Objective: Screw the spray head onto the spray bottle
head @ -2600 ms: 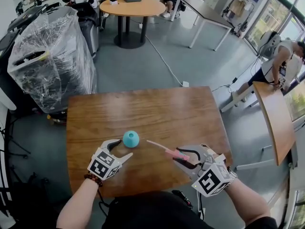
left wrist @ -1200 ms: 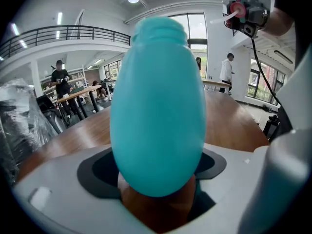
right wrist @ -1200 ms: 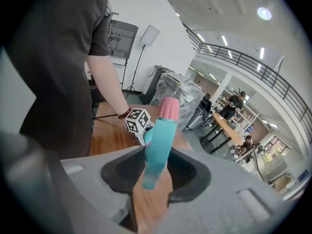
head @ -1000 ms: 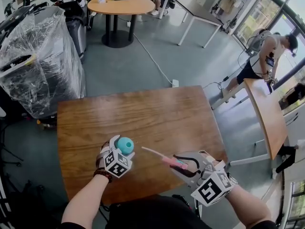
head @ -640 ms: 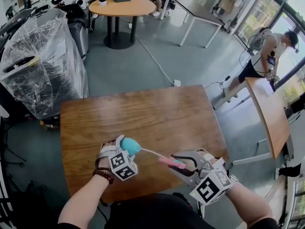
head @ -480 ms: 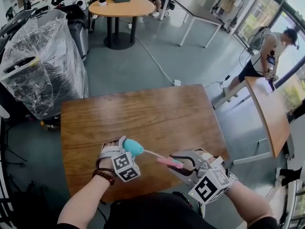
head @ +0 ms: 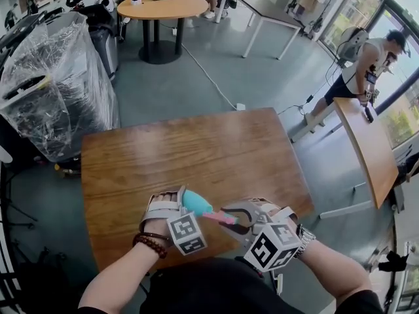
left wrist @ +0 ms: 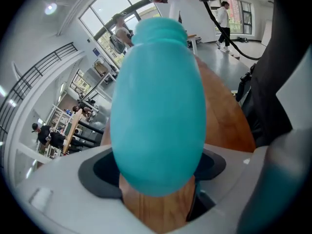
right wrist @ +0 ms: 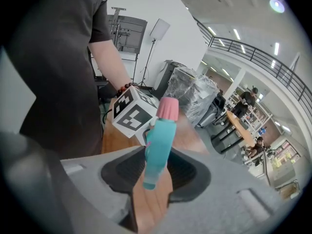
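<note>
This is the mating step. The left tongs (head: 185,200) clamp the teal spray bottle (left wrist: 158,106), tilted above the worktop (head: 196,146). The right tongs (head: 237,216) grip the spray head (right wrist: 157,147), with its pink collar (right wrist: 168,108) at the bottle's neck. Next, I judge, the collar must sit square before twisting. The neck threads are hidden, so I cannot tell whether the collar has caught.

- Here's the grey plastic left gripper (head: 186,198), with dark pads inside and a black-and-white marker cube (head: 186,233) on its back.
- The right gripper (head: 230,218) has the same grey shell and the same cube.
- There's a dark beaded bracelet (head: 152,241) on the left wrist and a silvery wristwatch (head: 302,235) on the right.
- The person wears a black short-sleeved shirt (head: 196,286).
</note>
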{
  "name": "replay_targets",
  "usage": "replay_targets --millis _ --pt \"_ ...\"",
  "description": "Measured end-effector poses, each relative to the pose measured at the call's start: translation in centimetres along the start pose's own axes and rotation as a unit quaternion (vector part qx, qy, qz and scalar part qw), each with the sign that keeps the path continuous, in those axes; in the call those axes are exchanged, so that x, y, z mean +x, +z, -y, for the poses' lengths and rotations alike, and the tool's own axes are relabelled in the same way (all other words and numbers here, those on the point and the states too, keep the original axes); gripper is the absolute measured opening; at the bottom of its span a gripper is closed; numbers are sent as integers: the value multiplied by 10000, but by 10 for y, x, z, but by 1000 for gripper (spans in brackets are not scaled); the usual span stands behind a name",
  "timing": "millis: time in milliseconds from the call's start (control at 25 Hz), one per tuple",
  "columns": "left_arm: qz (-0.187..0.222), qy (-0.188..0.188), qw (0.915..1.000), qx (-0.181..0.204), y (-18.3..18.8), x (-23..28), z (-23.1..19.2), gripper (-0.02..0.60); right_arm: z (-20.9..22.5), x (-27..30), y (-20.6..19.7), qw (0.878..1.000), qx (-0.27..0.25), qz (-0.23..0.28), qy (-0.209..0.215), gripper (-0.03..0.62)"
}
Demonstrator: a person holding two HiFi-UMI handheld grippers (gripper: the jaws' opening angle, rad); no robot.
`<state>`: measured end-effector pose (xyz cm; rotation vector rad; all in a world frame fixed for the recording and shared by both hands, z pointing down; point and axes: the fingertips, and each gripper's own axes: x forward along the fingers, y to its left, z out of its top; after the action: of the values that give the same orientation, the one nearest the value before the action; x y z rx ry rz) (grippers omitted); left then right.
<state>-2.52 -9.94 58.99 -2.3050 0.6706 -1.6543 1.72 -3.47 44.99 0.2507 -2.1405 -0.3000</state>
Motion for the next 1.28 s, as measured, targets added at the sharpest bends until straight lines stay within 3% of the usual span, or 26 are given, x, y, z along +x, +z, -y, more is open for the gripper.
replay_targets --millis 680,800,880,1000,1080,1280 --pt "-126 115 9993 323 29 -19 7 437 1 12 -15 9987 241 -455 26 130" --pt "-168 303 9985 417 27 -19 1 434 4 12 -12 9968 669 -417 133 130" --pt "-150 429 9980 445 28 -20 -3 433 6 12 -10 9910 1278 -316 240 130" --pt "-79 476 9984 283 28 -20 -5 431 14 11 -6 9730 2286 -36 305 129" --pt "36 399 9992 93 30 -20 -5 431 19 9 -4 9624 2693 207 292 129" --pt "318 197 9990 -242 40 -23 -5 433 23 0 -2 9655 2531 593 158 129"
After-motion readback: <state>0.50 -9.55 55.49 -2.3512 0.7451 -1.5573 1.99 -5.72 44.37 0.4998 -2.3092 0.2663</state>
